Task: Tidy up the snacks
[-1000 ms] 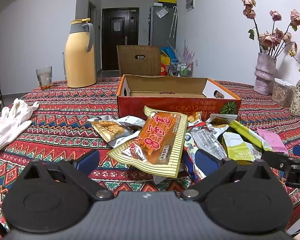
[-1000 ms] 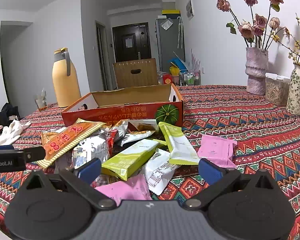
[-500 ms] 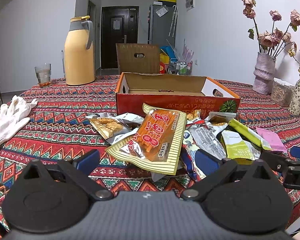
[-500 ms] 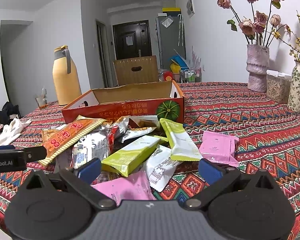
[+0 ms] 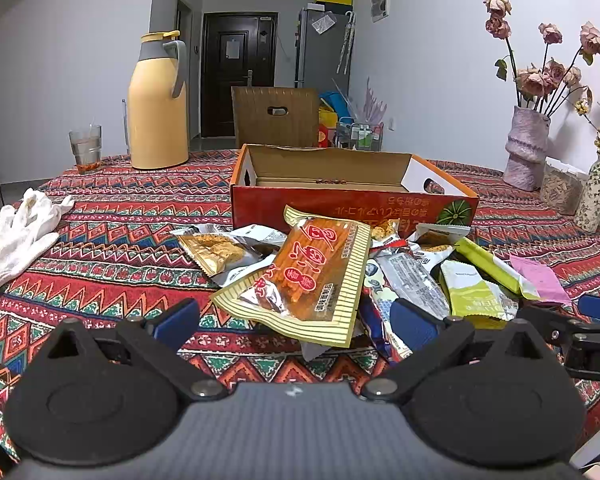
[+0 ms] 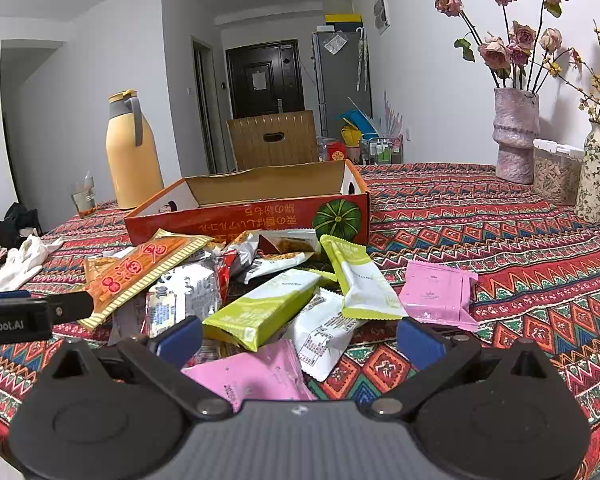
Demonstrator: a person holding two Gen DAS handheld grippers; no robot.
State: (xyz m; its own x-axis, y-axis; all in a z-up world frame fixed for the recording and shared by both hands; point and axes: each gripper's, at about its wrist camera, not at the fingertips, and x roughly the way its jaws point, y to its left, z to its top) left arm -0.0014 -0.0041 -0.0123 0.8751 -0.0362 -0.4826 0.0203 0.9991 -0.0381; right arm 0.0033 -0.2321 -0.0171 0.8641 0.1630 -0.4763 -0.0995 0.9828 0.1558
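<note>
A pile of snack packets lies on the patterned tablecloth in front of an open red cardboard box (image 5: 352, 204) (image 6: 252, 216). A large orange and yellow striped packet (image 5: 308, 276) (image 6: 140, 272) tops the left of the pile. Green packets (image 6: 260, 312) (image 5: 472, 292), white packets (image 6: 324, 332) and pink packets (image 6: 440, 296) lie to the right. My left gripper (image 5: 296, 322) is open and empty, just short of the orange packet. My right gripper (image 6: 300, 340) is open and empty over a pink packet (image 6: 252, 372) at the pile's near edge.
A yellow thermos (image 5: 158, 100) and a glass (image 5: 86, 150) stand at the back left. White gloves (image 5: 20, 232) lie at the left. Vases with dried flowers (image 6: 516, 136) and a clear container (image 6: 556, 176) stand at the right. A chair back (image 5: 276, 116) rises behind the table.
Both grippers have drawn back slightly and risen a little, so the box and pile sit lower in view. Both stay open and empty. No packet has moved.
</note>
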